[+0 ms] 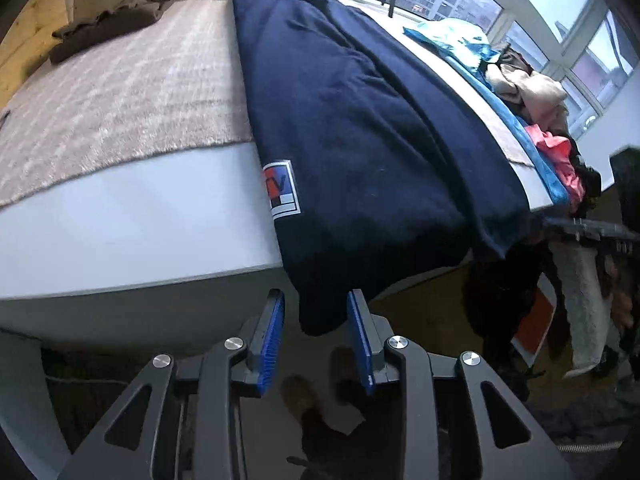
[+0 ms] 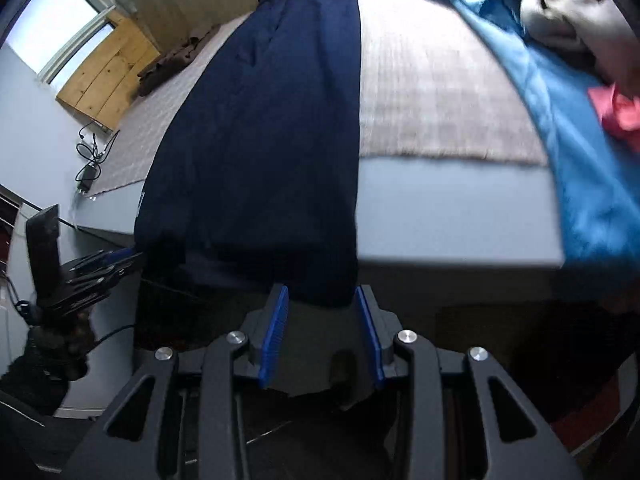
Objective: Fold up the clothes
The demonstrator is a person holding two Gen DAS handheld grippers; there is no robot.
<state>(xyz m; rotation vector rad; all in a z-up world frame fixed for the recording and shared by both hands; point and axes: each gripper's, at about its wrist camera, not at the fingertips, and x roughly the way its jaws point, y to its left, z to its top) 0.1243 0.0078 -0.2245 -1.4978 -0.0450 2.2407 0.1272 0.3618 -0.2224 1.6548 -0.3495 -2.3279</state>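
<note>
Ribbed blue tongs (image 1: pixel 316 312) flank navy knit (image 1: pixel 360 132).

Each tool, left tool (image 1: pixel 316 312) and right tool (image 2: pixel 322 306), is black, with angular linkage arms, triangular cut-outs and four round silver screws. The two fingers (image 1: pixel 274 332) carry ribbed blue pads (image 2: pixel 276 330). A dark fuzzy sleeve (image 2: pixel 28 380) shows.

My gripper pads (image 1: pixel 273 322) blue, frames black. Navy garment (image 1: pixel 360 128) with red-white-blue square patch (image 1: pixel 281 188). Beige-grey checked mat (image 1: pixel 120 96). Brown folded cloth (image 1: pixel 112 20). Turquoise fabric (image 2: pixel 580 152).
</note>
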